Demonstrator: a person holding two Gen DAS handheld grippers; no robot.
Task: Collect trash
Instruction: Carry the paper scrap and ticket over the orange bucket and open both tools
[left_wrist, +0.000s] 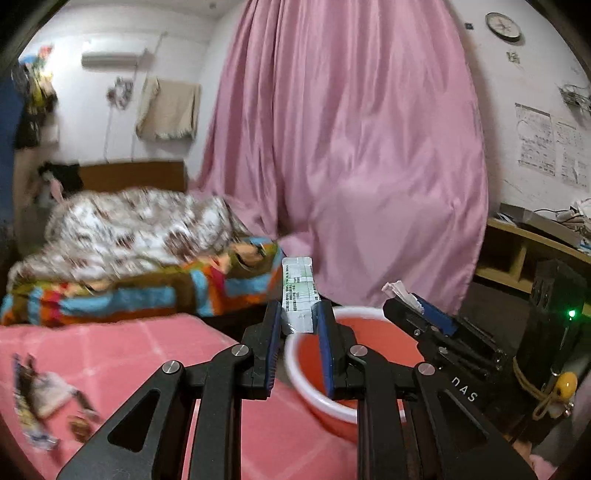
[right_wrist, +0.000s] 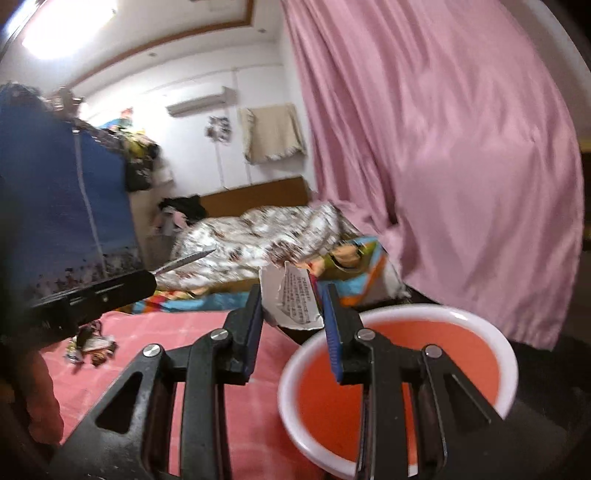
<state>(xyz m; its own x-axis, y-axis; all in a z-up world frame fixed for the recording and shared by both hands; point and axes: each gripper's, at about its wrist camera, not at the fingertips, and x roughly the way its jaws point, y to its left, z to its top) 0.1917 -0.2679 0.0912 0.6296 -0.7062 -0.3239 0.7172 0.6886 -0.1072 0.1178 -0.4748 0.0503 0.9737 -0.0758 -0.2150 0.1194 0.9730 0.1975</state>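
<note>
We hold trash over the round red plastic basin (right_wrist: 480, 325) (seemingly empty): left gripper (left_wrist: 298, 314) clamped on a green-printed white packet (left_wrist: 297, 291), right gripper (right_wrist: 291, 306) on a crumpled white printed paper (right_wrist: 291, 299), colourful wrappers (left_wrist: 40, 398) left on the pink bed (left_wrist: 166, 343).

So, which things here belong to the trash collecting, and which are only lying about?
Job:
silver wrapper in left gripper
torn paper in right gripper
red basin
wrappers on pink sheet

Lying about:
pink curtain
patterned quilt
wall clock
</note>
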